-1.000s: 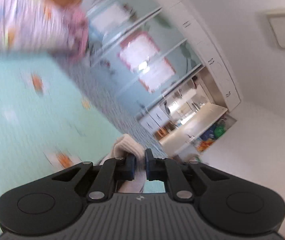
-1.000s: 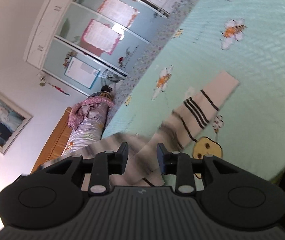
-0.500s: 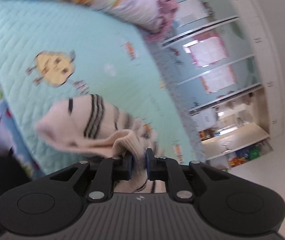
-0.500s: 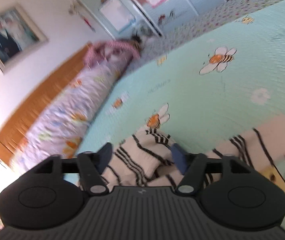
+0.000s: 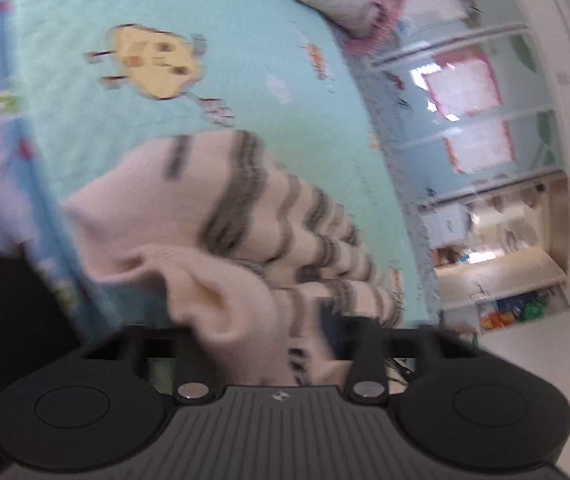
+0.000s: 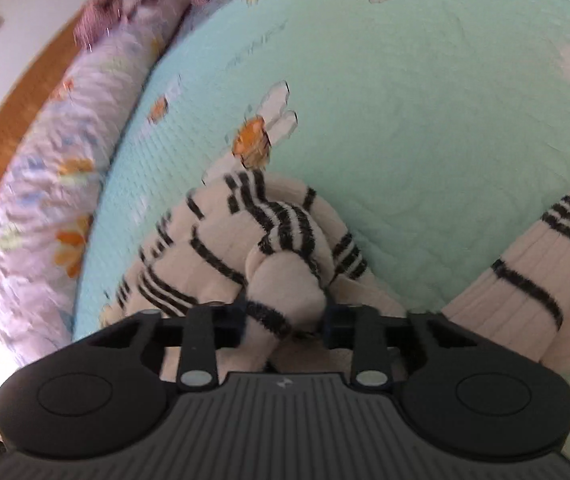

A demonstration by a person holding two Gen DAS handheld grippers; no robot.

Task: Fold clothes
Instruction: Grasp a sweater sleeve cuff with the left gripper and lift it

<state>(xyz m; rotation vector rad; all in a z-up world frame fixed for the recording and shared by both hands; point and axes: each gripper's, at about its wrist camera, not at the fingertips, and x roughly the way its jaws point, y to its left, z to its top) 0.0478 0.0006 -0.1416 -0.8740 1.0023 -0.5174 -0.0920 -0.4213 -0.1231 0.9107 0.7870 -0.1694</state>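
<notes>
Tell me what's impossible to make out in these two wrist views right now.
- Left wrist: the left gripper fingertips, buried under the striped sweater.
- Left wrist: shelf items, too small and blurred.
- Right wrist: the sweater's full outline, cut off by the right gripper.
- Right wrist: the pillow print, motion-blurred.

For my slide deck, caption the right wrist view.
Right gripper closing around a bunched striped sweater on the mint bee-print bedspread.

1. Right gripper [image 6: 283, 322] is closing its jaws, a bunched fold of the striped sweater [image 6: 281, 248] between its pads.
2. Sweater sprawls across the mint bee-print quilt [image 6: 425, 100].
3. Lilac floral bolster [image 6: 65, 132] lines the wooden headboard [image 6: 17, 120].
</notes>
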